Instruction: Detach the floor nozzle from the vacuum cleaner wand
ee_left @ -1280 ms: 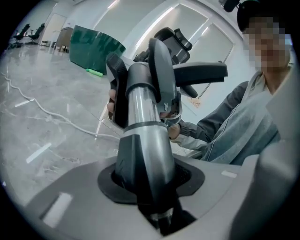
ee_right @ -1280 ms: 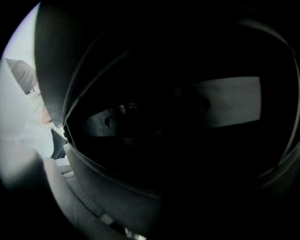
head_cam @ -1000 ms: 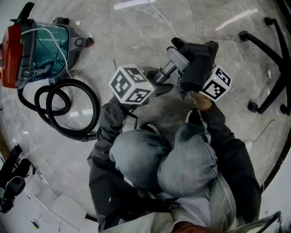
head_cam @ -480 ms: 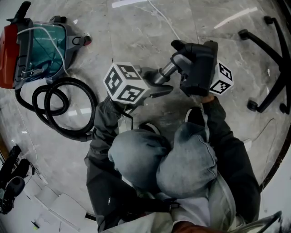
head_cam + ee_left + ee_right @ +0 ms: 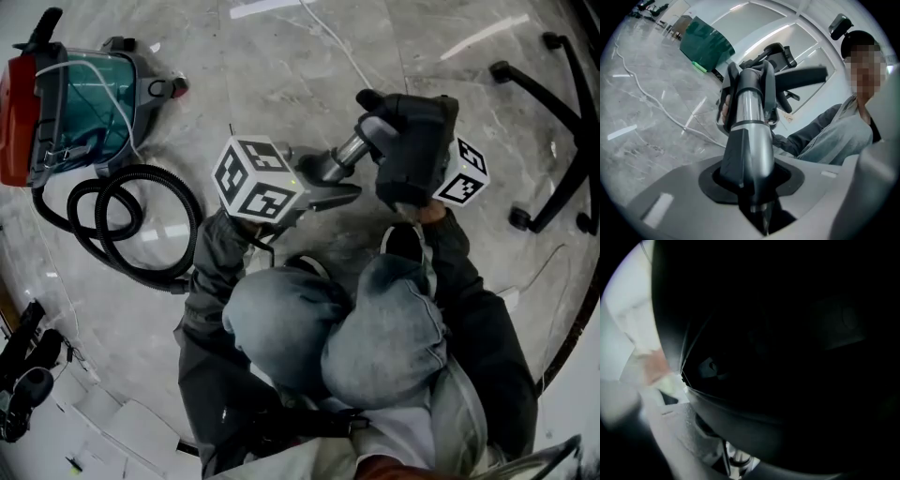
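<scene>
The dark floor nozzle (image 5: pixel 417 131) is held up off the floor in front of the person's knees. It sits on the end of the silver wand (image 5: pixel 345 150). My left gripper (image 5: pixel 319 180) is shut on the wand's dark lower collar. In the left gripper view the wand (image 5: pixel 750 108) runs up from between the jaws (image 5: pixel 752 187) toward the nozzle. My right gripper (image 5: pixel 422 183) grips the nozzle from its right side, mostly hidden behind it, and its jaws are closing on it. The right gripper view is almost filled by the dark nozzle body (image 5: pixel 778 333), pressed against a pale jaw.
The red and teal vacuum body (image 5: pixel 66 98) lies at the far left, with its black hose (image 5: pixel 131 220) coiled on the marble floor (image 5: pixel 281 66). A black chair base (image 5: pixel 553 112) stands at the right. A white cable (image 5: pixel 333 37) crosses the floor beyond the nozzle.
The nozzle and the right gripper have shifted a little to the right and turned. The left gripper's cube has drifted slightly left, still holding the wand.
</scene>
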Demonstrator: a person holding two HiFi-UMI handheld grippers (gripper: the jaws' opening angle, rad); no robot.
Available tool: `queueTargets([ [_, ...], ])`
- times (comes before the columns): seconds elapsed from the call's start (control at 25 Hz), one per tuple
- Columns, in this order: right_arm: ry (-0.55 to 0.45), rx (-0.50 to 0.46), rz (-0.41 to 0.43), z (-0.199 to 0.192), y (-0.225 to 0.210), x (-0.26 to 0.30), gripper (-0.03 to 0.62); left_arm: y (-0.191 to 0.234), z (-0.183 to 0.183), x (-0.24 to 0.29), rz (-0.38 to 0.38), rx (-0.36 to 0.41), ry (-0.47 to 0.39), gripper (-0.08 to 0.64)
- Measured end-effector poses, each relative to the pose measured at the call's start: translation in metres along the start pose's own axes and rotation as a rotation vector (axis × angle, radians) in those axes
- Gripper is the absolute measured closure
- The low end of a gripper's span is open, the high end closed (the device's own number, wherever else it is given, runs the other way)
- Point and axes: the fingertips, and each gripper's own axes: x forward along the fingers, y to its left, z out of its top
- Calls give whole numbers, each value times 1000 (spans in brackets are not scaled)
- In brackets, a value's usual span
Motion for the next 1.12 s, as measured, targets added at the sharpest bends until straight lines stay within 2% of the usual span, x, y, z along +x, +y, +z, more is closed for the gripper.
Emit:
queueTargets([
  [0.08,-19,-26,189,-1,13,-10,409,-8,-2,3,-51,-11,5,405],
  [0.12,-20,-27,251,-3,16,-13,408,-10,-4,4,-75,-22,4,405],
  [0.16,-17,-21,283,-5,15,-14,408,-9,-6,4,-90,-32,-2,403],
  [0.2,-10,-9,276,-7,11,-13,408,-6,-7,4,-91,-40,-10,403],
  [0.24,0,9,221,-8,3,-10,408,-1,-7,4,-77,-46,-17,403],
  [0.28,13,34,123,-10,-7,-8,410,6,-8,4,-56,-52,-21,403],
  [0.4,69,134,-245,-18,-34,-6,414,19,-12,5,-23,-82,-22,403],
  [0.44,90,155,-330,-19,-38,-6,416,20,-13,5,-21,-90,-26,403],
  [0.48,107,168,-380,-20,-41,-5,416,21,-14,5,-16,-95,-32,403],
  [0.52,120,174,-391,-21,-41,-4,416,21,-13,5,-11,-99,-39,403],
  [0.56,130,168,-357,-21,-38,-2,416,19,-13,4,-16,-105,-43,402],
  [0.6,138,142,-272,-21,-30,0,415,13,-13,2,-40,-113,-45,399],
  [0.72,123,-9,163,-18,13,-5,399,-20,-16,0,-208,-124,-49,397],
  [0.76,115,-38,273,-20,22,-8,400,-27,-18,-2,-261,-130,-60,396],
  [0.8,114,-43,336,-25,24,-9,399,-28,-22,-4,-295,-141,-75,396],
  [0.84,118,-27,355,-32,20,-8,397,-24,-26,-7,-309,-158,-92,396],
  [0.88,123,4,338,-39,13,-5,397,-18,-31,-9,-308,-176,-104,396],
  [0.96,124,69,255,-48,-1,0,400,-7,-36,-12,-285,-184,-106,393],
  [1.04,113,101,185,-49,-7,3,405,-3,-36,-12,-261,-147,-95,388],
  [1.12,112,116,135,-51,-11,2,407,0,-36,-11,-210,-53,-42,370],
])
